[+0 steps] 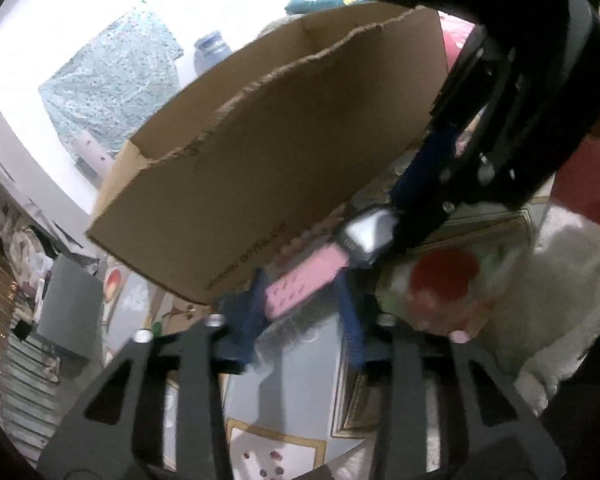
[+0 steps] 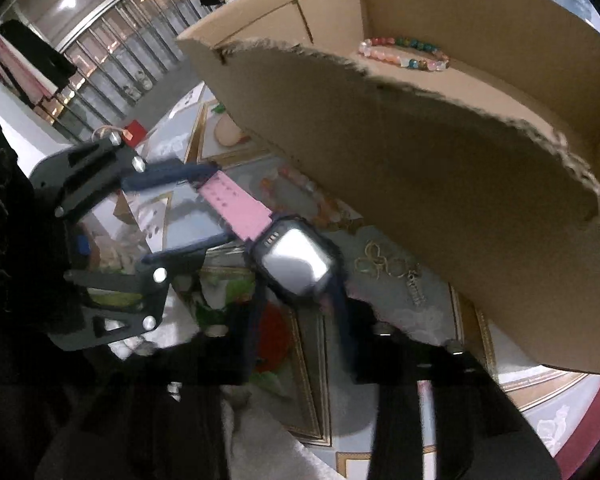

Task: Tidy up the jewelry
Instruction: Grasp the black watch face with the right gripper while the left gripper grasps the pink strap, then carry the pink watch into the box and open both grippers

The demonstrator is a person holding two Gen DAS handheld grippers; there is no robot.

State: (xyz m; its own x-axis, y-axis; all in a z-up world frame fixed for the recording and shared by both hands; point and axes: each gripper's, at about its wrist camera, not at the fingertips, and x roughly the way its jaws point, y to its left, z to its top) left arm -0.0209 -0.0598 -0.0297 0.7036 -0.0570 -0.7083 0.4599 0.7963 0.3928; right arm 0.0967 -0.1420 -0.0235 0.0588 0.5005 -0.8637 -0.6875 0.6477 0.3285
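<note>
A smartwatch with a pink strap (image 1: 308, 280) and a dark square face (image 1: 366, 236) hangs in the air in front of a cardboard box (image 1: 268, 168). My right gripper (image 2: 300, 300) is shut on the watch face (image 2: 296, 260). My left gripper (image 1: 300, 312) is open, its blue fingers either side of the pink strap (image 2: 236, 204), which shows between them in the right wrist view (image 2: 180, 216). A beaded bracelet (image 2: 404, 54) lies inside the box (image 2: 420, 160).
On the patterned surface below lie a gold chain with rings (image 2: 384, 264) and a pale bead bracelet (image 2: 320, 204). A white furry cloth (image 1: 560, 300) is at the right. A railing (image 2: 112, 40) runs behind.
</note>
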